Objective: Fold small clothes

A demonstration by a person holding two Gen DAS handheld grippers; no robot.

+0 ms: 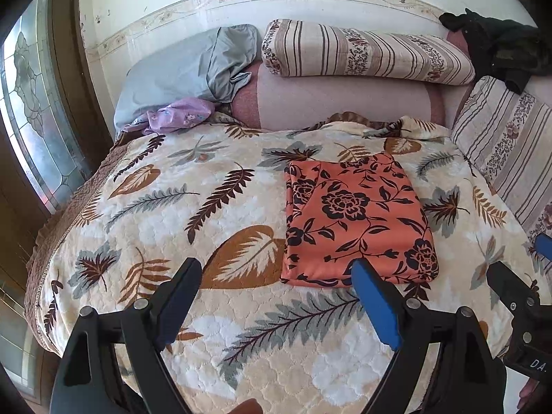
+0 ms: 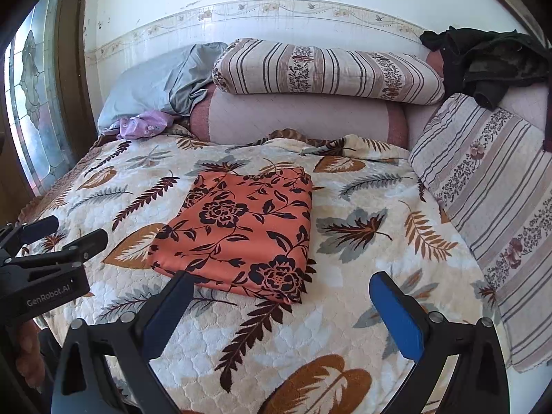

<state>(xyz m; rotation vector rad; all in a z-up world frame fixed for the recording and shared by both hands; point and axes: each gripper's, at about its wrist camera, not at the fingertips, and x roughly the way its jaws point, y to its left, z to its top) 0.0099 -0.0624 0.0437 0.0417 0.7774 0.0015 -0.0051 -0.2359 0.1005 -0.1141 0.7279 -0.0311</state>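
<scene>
An orange garment with black flowers point(image 1: 355, 220) point(image 2: 241, 227) lies folded into a neat rectangle on the leaf-patterned bedspread point(image 1: 172, 207) point(image 2: 362, 207). My left gripper point(image 1: 276, 269) is open just short of the garment's near edge, its blue-padded right finger in front of the near hem, with nothing between the fingers. My right gripper point(image 2: 281, 279) is also open and empty, hovering before the garment's near right corner. Each gripper shows in the other's view: the right gripper point(image 1: 521, 258) at the far right edge, the left gripper point(image 2: 69, 231) at the far left edge.
Against the wall lie a grey pillow point(image 1: 179, 69), a purple flowered cloth point(image 1: 172, 117), a pink bolster point(image 1: 327, 103) and a striped cushion point(image 1: 362, 51). Another striped cushion point(image 2: 483, 189) lines the right side under dark clothing point(image 2: 490, 62). The bed's edge and a glazed door point(image 1: 34, 120) are on the left.
</scene>
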